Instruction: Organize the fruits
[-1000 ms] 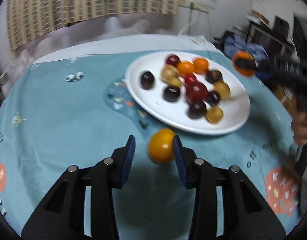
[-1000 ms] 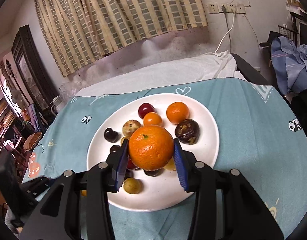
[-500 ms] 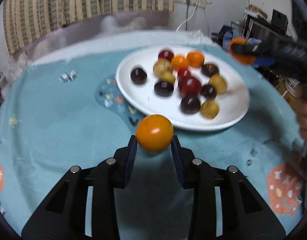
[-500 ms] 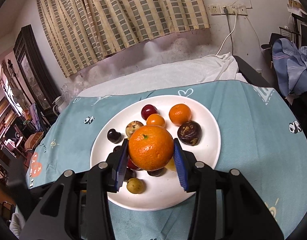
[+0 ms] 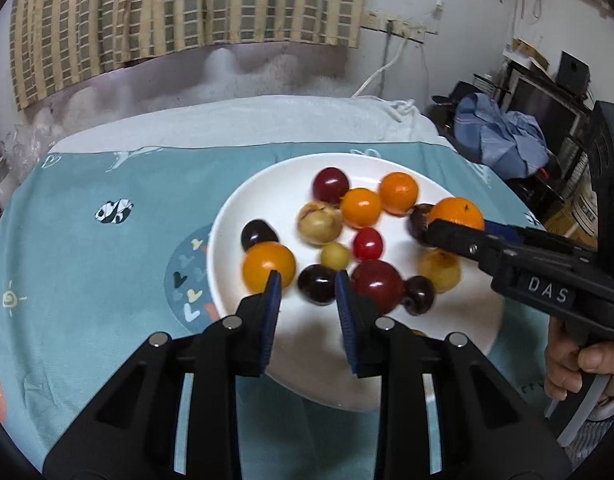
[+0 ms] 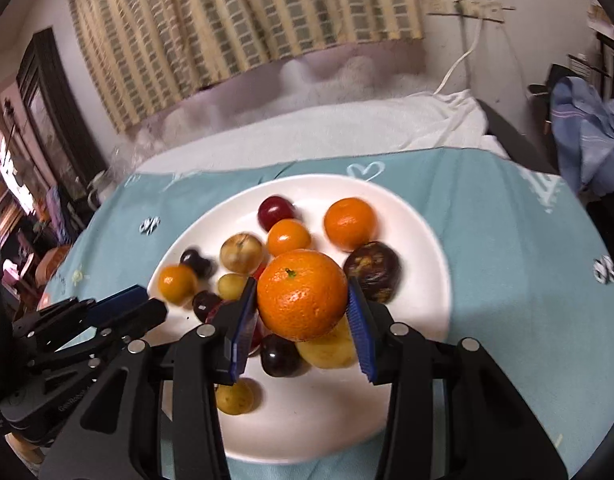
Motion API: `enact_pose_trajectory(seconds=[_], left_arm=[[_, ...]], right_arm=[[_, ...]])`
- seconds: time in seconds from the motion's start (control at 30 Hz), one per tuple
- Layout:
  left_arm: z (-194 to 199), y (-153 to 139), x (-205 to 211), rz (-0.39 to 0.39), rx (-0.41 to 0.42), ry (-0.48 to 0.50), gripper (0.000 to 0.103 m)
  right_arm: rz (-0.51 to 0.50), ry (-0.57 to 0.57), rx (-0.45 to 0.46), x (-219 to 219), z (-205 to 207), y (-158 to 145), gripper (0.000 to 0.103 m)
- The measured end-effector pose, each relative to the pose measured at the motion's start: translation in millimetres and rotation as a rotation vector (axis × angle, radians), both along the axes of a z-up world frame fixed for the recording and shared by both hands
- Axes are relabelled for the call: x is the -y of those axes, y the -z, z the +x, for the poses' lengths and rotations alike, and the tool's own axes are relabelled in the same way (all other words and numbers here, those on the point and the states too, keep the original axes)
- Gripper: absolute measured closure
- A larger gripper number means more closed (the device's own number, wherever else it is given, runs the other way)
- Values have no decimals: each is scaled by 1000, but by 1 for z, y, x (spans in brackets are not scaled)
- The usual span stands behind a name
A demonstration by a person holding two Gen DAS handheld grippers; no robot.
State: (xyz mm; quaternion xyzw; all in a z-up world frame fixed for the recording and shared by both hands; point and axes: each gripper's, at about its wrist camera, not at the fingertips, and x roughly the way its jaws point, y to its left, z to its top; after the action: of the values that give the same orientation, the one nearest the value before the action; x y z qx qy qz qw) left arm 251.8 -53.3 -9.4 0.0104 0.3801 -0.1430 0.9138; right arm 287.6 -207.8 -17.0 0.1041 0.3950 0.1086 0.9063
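A white plate (image 5: 275, 184) on the teal cloth holds several fruits: oranges, red and dark plums, yellow ones. My left gripper (image 5: 307, 286) is open and empty above the plate's near left part. A small orange fruit (image 5: 269, 266) lies on the plate just left of its left finger; it also shows in the right wrist view (image 6: 177, 282). My right gripper (image 6: 303, 306) is shut on a large orange (image 6: 302, 294) and holds it above the plate (image 6: 419, 240). In the left wrist view that orange (image 5: 456, 213) hangs over the plate's right side.
The teal tablecloth (image 5: 87, 248) covers the table around the plate. A white bed or cushion (image 5: 235, 124) lies behind. Blue clothes (image 5: 503, 136) and dark furniture stand at the right. A hand (image 5: 579, 368) holds the right gripper's handle.
My left gripper carried the small orange fruit up over the plate, opened and let it go onto the plate's left part. My right gripper moved closer over the plate with its orange.
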Motion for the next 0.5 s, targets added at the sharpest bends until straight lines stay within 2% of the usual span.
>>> enact_pose_trajectory(seconds=[0.03, 0.1, 0.13, 0.17, 0.23, 0.4, 0.5], left_arm=[[1, 2, -5, -16, -4, -8, 59], [3, 4, -11, -29, -14, -19, 58], [3, 4, -13, -31, -14, -20, 57], [2, 3, -14, -34, -12, -23, 56], [1, 2, -13, -30, -9, -21, 55], [-8, -3, -9, -14, 9, -14, 52], [-16, -7, -11, -7, 25, -28, 46]], right_arm=[[-2, -2, -4, -2, 2, 2, 59], [-9, -4, -5, -2, 4, 3, 59], [-13, 4, 7, 0, 4, 1, 57], [-15, 11, 20, 2, 3, -1, 51], [-11, 25, 39, 6, 0, -7, 48], [28, 38, 72, 14, -6, -22, 48], [41, 40, 90, 14, -12, -32, 48]])
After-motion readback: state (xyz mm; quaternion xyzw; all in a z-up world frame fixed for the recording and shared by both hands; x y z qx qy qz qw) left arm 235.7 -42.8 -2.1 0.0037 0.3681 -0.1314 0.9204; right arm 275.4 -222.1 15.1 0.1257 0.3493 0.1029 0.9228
